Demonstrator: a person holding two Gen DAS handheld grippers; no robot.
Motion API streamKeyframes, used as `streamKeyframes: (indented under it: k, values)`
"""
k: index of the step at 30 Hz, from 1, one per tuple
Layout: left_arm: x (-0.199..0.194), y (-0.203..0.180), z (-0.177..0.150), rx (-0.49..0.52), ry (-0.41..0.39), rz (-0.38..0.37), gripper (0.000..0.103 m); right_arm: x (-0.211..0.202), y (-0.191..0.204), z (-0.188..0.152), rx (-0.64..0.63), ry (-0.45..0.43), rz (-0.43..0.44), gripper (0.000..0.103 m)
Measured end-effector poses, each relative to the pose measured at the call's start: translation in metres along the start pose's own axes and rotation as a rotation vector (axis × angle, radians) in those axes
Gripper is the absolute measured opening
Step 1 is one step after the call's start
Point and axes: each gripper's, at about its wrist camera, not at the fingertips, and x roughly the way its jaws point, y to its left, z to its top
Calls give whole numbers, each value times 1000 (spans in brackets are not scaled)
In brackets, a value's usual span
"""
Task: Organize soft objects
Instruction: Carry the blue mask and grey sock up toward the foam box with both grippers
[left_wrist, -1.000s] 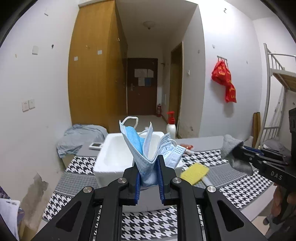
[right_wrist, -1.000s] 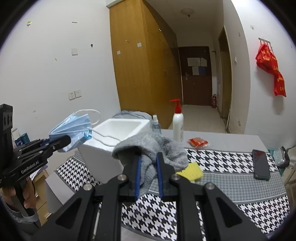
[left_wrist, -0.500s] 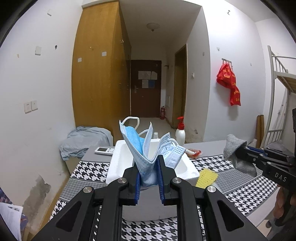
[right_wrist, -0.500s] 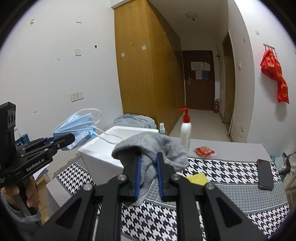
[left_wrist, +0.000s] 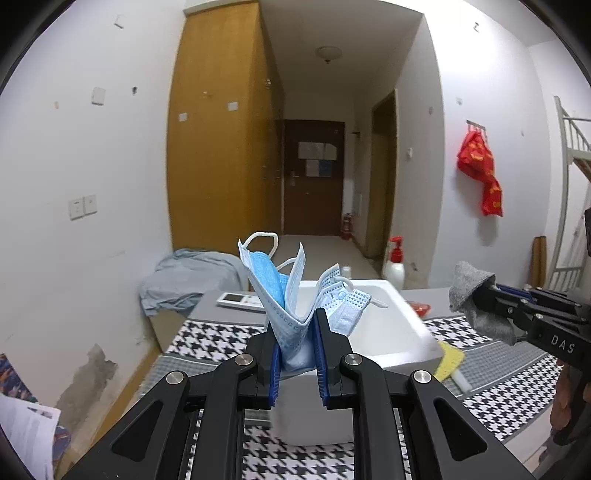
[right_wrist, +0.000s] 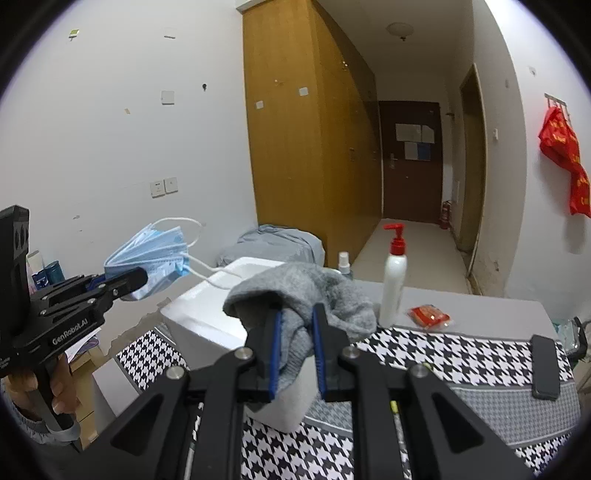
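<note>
Pinching a limp, light blue mask (left_wrist: 291, 306) at its fold, the left gripper (left_wrist: 297, 354) mirrors the right gripper (right_wrist: 295, 354), whose fingers squeeze a soft grey sock (right_wrist: 306, 295) mid-bunch.

box (left_wrist: 388, 325) inside: hidden | door papers (right_wrist: 413, 142): unreadable | sponge (left_wrist: 448, 363): part-hidden

A foam box (right_wrist: 207, 306) is sitting on the table (right_wrist: 480, 317), toward its left. Right of the box, a pump bottle (right_wrist: 393, 280) is standing, with a packet (right_wrist: 428, 316) lying further right and a phone (right_wrist: 545, 367) lying near the right edge. A remote (left_wrist: 240, 301) is lying on the far left corner.
</note>
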Motion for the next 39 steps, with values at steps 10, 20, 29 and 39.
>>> streamKeyframes:
  k: [10,20,29,39]
  values:
    - [-2,25,-5,-36,11,81,17,32,22,16,-34,17,67,19]
    - [-4,38,-8,-55,13,128,17,59,36,19,-52,59,100,19]
    - [-6,50,-16,-66,25,172,17,79,40,20,-50,93,112,19]
    - [-1,60,-22,-78,43,170,17,103,42,20,-46,147,96,44]
